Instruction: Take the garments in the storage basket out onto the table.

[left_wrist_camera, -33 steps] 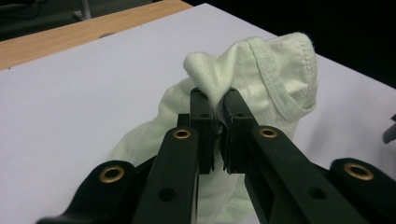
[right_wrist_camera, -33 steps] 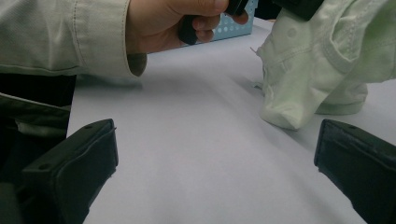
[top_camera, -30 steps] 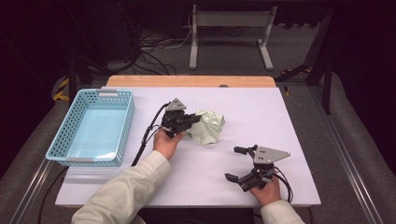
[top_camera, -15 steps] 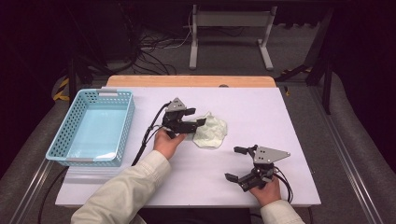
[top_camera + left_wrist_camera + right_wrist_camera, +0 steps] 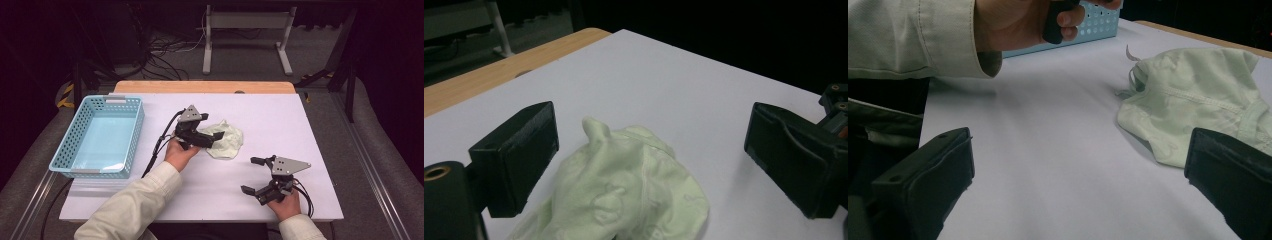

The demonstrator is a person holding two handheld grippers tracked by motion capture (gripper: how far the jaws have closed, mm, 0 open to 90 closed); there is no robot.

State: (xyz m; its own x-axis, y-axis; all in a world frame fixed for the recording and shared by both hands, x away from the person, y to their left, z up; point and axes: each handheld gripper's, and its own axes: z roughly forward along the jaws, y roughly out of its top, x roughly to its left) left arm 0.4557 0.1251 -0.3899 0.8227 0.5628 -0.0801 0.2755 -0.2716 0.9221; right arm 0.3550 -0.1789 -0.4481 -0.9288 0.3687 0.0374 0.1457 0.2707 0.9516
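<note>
- A crumpled pale green cloth (image 5: 225,141) with stitched seams lies at the centre of the high view on the smooth white table (image 5: 260,110).
- The left gripper (image 5: 212,140) sits at the cloth's left edge, its blocky black jaws spread wide around the fabric, not pinching it.
- The right gripper (image 5: 252,175), lower right, rests with jaws apart and empty.
- A perforated light blue plastic basket (image 5: 132,135) stands at the left.

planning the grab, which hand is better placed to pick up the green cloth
Left. The left gripper is already at the cloth, its open jaws on either side of the bunched fabric. The right gripper is open too, but sits apart from it, nearer the table's front edge.
</note>
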